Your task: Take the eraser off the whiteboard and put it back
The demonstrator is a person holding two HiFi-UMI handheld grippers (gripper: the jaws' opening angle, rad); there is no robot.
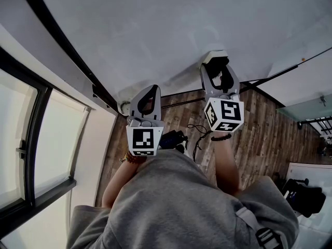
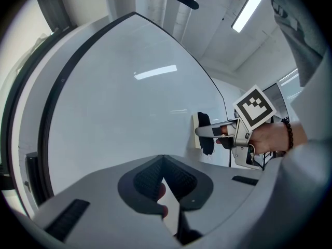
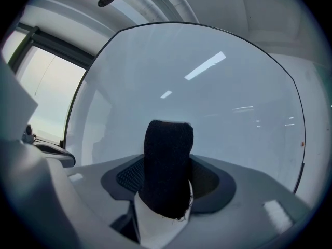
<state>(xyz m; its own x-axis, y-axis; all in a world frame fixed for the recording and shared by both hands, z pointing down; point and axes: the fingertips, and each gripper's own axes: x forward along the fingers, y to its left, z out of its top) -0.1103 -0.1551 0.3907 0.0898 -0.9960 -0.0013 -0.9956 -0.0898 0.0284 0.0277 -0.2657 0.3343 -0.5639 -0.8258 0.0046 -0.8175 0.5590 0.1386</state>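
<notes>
Right gripper view: the eraser (image 3: 167,165) fills the right gripper (image 3: 167,183), jaws parted, contact unclear; left gripper (image 2: 163,160) closed.

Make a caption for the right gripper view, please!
A black eraser stands between the jaws of the right tool, in front of the shiny whiteboard.

Grey sweatshirt (image 1: 176,206), beaded bracelets (image 1: 134,160), grey left tongs (image 1: 151,89) and right tongs (image 1: 220,62), each with black-and-white marker cube (image 1: 143,140).

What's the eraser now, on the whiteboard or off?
On: the eraser's pale back lies against the whiteboard, right gripper around it.
</notes>
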